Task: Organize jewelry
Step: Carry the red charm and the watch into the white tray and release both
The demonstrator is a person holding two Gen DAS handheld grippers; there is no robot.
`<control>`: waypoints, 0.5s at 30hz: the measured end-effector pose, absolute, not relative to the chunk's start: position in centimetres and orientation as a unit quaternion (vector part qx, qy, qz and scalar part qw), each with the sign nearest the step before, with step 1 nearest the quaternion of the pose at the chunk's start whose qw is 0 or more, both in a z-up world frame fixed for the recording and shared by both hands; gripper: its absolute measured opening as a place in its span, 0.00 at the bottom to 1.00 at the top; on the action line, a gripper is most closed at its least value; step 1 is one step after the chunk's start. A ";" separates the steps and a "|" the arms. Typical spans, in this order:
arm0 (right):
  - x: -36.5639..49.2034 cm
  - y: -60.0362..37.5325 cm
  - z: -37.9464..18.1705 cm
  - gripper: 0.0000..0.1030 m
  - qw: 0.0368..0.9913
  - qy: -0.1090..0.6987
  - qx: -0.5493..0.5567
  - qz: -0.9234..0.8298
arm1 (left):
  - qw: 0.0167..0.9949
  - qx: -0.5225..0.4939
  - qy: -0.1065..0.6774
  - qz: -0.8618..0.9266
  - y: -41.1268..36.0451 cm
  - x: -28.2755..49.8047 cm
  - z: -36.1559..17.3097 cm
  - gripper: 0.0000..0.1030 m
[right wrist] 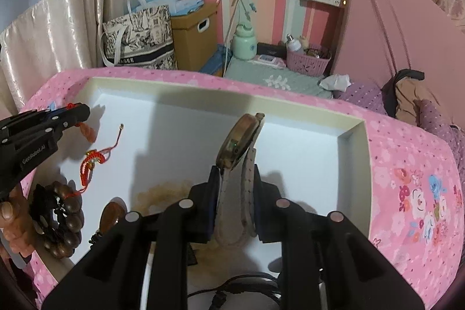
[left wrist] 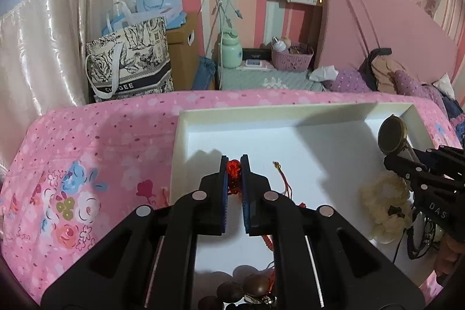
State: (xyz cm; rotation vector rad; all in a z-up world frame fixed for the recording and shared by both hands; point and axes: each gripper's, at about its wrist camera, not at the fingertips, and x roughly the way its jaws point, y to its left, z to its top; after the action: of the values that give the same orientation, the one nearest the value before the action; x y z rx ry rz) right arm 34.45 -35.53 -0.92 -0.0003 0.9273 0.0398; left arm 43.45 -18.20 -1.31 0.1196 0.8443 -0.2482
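Observation:
A shallow white tray (left wrist: pixel 261 114) lies on a pink floral bedspread. My left gripper (left wrist: pixel 234 161) is shut on a red knotted cord bracelet (left wrist: pixel 234 167) just above the tray's left part; its loose red end (left wrist: pixel 280 173) trails on the tray floor. In the right wrist view the cord (right wrist: pixel 94 159) hangs from the left gripper (right wrist: pixel 82 111) with an orange charm (right wrist: pixel 88 133). My right gripper (right wrist: pixel 234 169) is shut on the grey strap (right wrist: pixel 237 193) of a wristwatch (right wrist: pixel 238 141), whose round face stands up above the fingertips.
Dark wooden bead bracelet (right wrist: pixel 59 220), an amber disc (right wrist: pixel 113 215), a cream bead bracelet (left wrist: pixel 383 202) and black cords (right wrist: pixel 244 286) lie at the tray's near side. The tray's far half is bare white. A hand (right wrist: pixel 8 211) holds the left gripper. Bags, box and nightstand stand beyond the bed.

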 end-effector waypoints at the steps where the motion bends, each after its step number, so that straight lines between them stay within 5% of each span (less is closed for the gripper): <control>1: 34.5 -35.5 -1.0 0.21 0.893 0.449 -0.001 0.019 | 0.902 0.060 0.411 -0.119 -18.3 43.5 -1.4 0.08; 15: 34.6 -35.6 -1.6 0.24 0.888 0.459 0.000 0.024 | 0.881 0.065 0.455 -0.114 -18.5 44.4 -3.1 0.09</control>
State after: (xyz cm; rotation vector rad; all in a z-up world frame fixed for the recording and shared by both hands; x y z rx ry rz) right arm 34.56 -35.56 -1.56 0.0006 0.9545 0.0495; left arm 44.35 -18.46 -3.08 0.1358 0.9469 -0.2374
